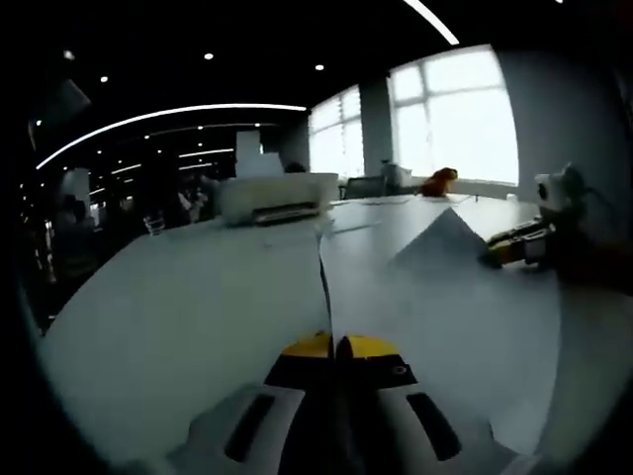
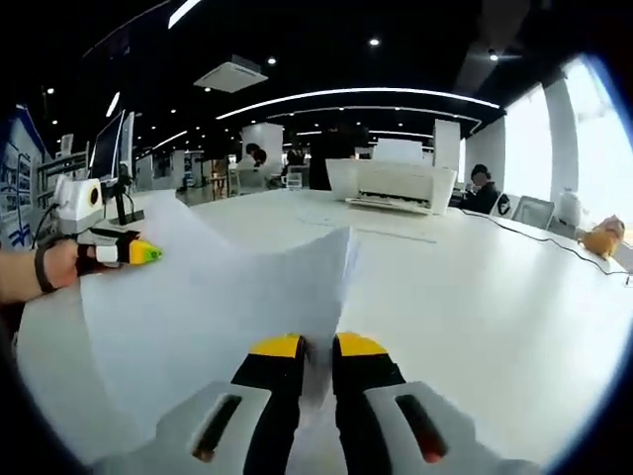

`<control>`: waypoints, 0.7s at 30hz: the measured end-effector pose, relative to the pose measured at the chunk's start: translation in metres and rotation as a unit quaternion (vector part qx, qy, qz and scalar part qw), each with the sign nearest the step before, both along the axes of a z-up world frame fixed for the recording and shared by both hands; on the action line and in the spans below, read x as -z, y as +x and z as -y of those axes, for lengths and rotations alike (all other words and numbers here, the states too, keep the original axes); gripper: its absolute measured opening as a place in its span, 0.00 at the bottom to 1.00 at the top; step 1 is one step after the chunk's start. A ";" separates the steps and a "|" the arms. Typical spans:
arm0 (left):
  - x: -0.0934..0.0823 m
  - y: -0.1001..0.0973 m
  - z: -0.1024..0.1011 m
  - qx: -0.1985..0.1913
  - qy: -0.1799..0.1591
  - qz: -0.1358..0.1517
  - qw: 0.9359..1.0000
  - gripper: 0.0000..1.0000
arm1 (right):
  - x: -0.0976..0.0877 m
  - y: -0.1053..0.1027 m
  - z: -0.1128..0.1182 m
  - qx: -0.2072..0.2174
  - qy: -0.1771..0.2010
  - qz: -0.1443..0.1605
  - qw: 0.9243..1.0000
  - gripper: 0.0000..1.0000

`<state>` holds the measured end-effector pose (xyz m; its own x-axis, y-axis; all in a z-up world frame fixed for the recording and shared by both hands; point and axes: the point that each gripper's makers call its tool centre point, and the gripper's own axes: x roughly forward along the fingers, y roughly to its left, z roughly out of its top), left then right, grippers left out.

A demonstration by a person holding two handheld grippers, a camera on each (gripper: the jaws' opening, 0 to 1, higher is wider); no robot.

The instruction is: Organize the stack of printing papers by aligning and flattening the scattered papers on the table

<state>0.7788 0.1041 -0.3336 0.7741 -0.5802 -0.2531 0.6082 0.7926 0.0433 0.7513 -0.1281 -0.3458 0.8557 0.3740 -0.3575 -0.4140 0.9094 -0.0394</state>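
Observation:
White printing paper [image 2: 227, 297] is held up above the white table [image 2: 475, 297] between both grippers. My right gripper [image 2: 318, 346] is shut on the sheet's near edge. Across the sheet, at the left of this view, the left gripper [image 2: 148, 252] pinches the far corner, a person's hand [image 2: 59, 265] behind it. In the left gripper view my left gripper [image 1: 334, 346] is shut on the paper [image 1: 445, 297], whose edge runs away from the jaws almost edge-on. The right gripper [image 1: 499, 255] holds the paper's far side at the right.
A white printer [image 2: 391, 183] stands at the far end of the table, also seen as the printer [image 1: 272, 198] in the left gripper view. An orange toy [image 1: 440, 180] sits by the windows. A thin cable [image 2: 534, 237] crosses the table. People sit beyond the printer.

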 end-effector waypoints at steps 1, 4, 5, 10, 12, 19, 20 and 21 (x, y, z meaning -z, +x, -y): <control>0.000 -0.001 0.000 0.000 0.002 0.001 1.000 0.08 | 0.002 0.001 0.001 0.002 -0.006 -0.002 1.000 0.11; 0.001 -0.001 0.000 -0.002 0.007 0.004 1.000 0.08 | 0.002 0.003 0.002 0.003 -0.011 -0.001 1.000 0.11; 0.001 -0.002 0.000 -0.002 0.010 0.005 1.000 0.08 | 0.002 0.004 0.003 0.002 -0.013 0.000 1.000 0.11; 0.002 -0.003 0.001 -0.003 0.027 0.015 1.000 0.09 | 0.002 0.008 0.007 0.010 -0.019 0.004 1.000 0.14; 0.003 -0.004 0.001 -0.003 0.034 0.018 0.999 0.10 | 0.002 0.011 0.010 0.014 -0.024 0.007 1.000 0.16; 0.003 -0.002 -0.002 -0.013 0.062 0.042 0.997 0.20 | 0.001 0.015 0.019 0.027 -0.032 0.019 0.999 0.23; 0.002 -0.001 -0.003 -0.015 0.058 0.040 0.997 0.23 | 0.001 0.015 0.019 0.027 -0.035 0.020 0.999 0.23; 0.001 -0.001 -0.004 -0.019 0.045 0.032 0.998 0.26 | 0.001 0.015 0.020 0.029 -0.036 0.020 0.999 0.23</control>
